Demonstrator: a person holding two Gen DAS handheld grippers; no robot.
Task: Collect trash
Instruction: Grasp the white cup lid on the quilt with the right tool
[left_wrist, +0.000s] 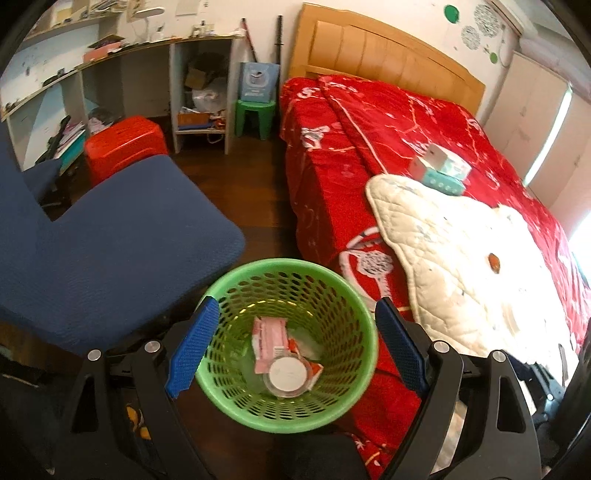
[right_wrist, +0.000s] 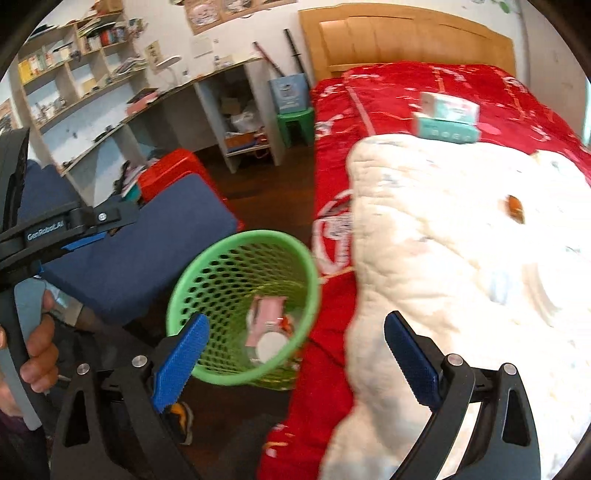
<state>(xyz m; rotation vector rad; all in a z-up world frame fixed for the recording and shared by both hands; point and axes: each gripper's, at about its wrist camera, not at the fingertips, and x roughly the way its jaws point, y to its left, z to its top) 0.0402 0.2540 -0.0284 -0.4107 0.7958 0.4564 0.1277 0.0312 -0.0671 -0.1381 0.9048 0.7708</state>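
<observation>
The green basket (left_wrist: 286, 343) sits on the floor (left_wrist: 236, 173), tucked between the blue chair (left_wrist: 122, 236) and the side of the bed (left_wrist: 424, 155). It's mesh all round, and down at the bottom there's a pink wrapper (left_wrist: 267, 341) with a round white lid (left_wrist: 289, 373) lying just below it, plus a bit of orange-and-white packet poking out beside the lid. Some clear plastic is in there too, hard to make out.

Left gripper (left_wrist: 293, 345) hangs right over the basket with its blue pads spread wide, nothing between them. Right gripper (right_wrist: 295, 363) is the same deal: pads apart, empty, over the basket's rim and the bed's edge.

On the bed, a white quilt (left_wrist: 461, 266) covers the near part. At its far edge two boxes (left_wrist: 441, 170) are stacked, and a small orange scrap (left_wrist: 494, 261) lies out on the quilt toward its right side.
</observation>
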